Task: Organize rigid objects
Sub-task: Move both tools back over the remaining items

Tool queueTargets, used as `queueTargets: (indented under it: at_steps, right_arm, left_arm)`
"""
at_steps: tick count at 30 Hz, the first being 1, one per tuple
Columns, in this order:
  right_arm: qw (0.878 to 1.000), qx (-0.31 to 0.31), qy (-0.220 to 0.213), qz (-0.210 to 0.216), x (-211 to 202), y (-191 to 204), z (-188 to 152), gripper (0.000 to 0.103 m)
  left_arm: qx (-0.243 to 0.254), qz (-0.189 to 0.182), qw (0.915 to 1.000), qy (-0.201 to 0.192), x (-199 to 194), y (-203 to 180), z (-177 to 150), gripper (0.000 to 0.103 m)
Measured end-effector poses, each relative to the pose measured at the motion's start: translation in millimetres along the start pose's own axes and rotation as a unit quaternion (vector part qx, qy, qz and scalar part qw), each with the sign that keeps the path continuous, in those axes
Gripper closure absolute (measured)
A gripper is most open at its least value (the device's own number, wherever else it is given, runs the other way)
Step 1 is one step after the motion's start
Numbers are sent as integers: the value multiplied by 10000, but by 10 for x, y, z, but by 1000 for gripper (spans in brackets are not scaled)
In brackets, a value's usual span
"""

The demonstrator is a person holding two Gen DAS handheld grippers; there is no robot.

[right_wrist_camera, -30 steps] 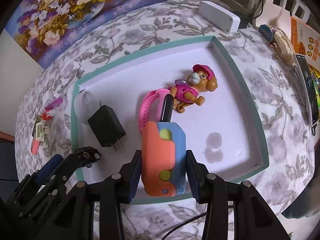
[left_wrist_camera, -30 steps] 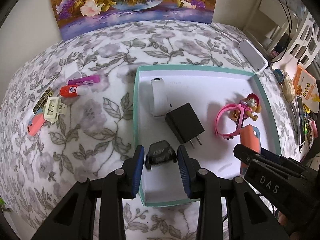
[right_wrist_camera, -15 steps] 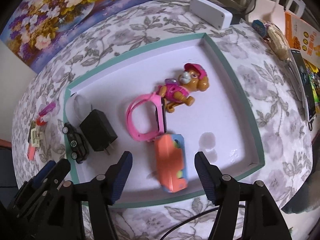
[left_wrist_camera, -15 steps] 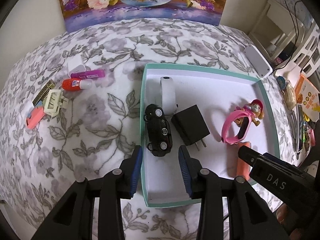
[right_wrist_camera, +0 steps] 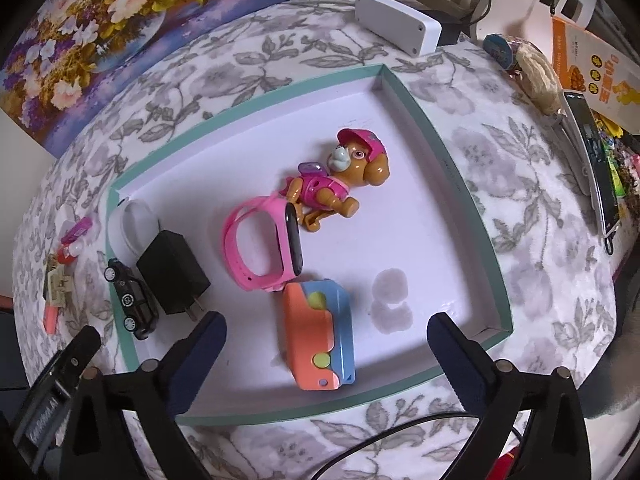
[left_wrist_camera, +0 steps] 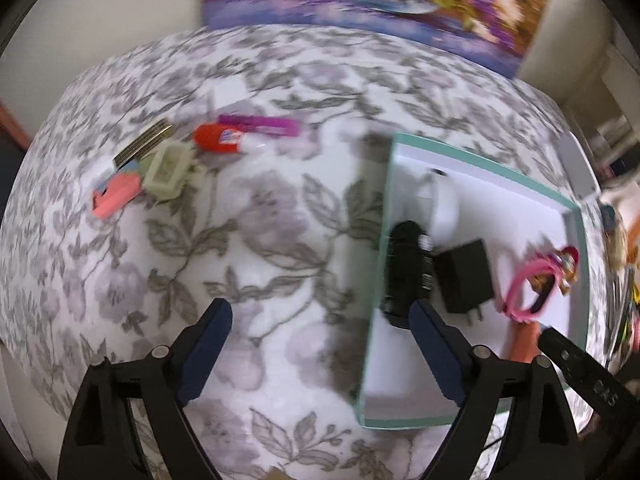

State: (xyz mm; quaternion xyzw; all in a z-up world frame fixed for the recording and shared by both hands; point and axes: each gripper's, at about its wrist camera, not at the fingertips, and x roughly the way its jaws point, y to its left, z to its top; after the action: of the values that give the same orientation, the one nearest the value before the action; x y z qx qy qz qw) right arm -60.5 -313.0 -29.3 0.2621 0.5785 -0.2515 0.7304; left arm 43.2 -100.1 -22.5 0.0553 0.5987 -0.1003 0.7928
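Observation:
The teal-rimmed white tray [right_wrist_camera: 452, 152] holds a black toy car [right_wrist_camera: 132, 300], a black charger [right_wrist_camera: 172, 272], a pink watch [right_wrist_camera: 256, 248], a dog figure [right_wrist_camera: 340, 184] and an orange-and-blue toy [right_wrist_camera: 320, 340]. My right gripper [right_wrist_camera: 326, 324] hangs above that toy, its jaws opening wide and clear of it. My left gripper [left_wrist_camera: 320, 316] is over the flowered cloth just left of the tray [left_wrist_camera: 380, 240], jaws opening with nothing between them. Its right finger overlaps the toy car [left_wrist_camera: 404, 272]. On the cloth at the far left lie a cream hair clip [left_wrist_camera: 168, 172], a red-capped tube [left_wrist_camera: 218, 140] and a purple stick [left_wrist_camera: 264, 124].
A white rounded item [right_wrist_camera: 132, 224] lies in the tray's far left corner. A white box [right_wrist_camera: 396, 20] sits beyond the tray, with a phone [right_wrist_camera: 596, 160] and snack packets along the right. A flower painting [right_wrist_camera: 120, 32] leans at the back.
The left gripper set the toy car down in the tray, opened and swung left over the cloth. The right gripper let go of the orange-and-blue toy, which now lies flat, and opened wide.

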Motion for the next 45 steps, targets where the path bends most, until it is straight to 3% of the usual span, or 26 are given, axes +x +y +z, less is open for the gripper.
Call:
queueTargets:
  at_steps: [11, 20, 31, 35, 41, 45]
  right_arm:
    - [9998, -140, -9, -142, 16, 42, -11, 0]
    - [9951, 123, -931, 302, -377, 71, 44, 0]
    - [9895, -827, -1124, 366, -388, 683, -143, 0]
    - [9855, -1240, -977, 614, -309, 971, -219, 0]
    - [9841, -1371, -903, 677, -235, 1243, -225, 0]
    - [9785, -1664, -974, 731, -254, 1495, -221, 0]
  left_arm:
    - [-556, 161, 9983, 7, 17, 376, 84, 12]
    - [-1236, 224, 9920, -91, -10, 789, 156, 12]
    - [-2003, 599, 9774, -302, -88, 1322, 181, 11]
    - [-2190, 511, 9740, -279, -58, 1442, 201, 11]
    - [-2249, 472, 9728, -296, -45, 1525, 264, 11]
    - [-2382, 185, 9704, -358, -54, 1651, 350, 11]
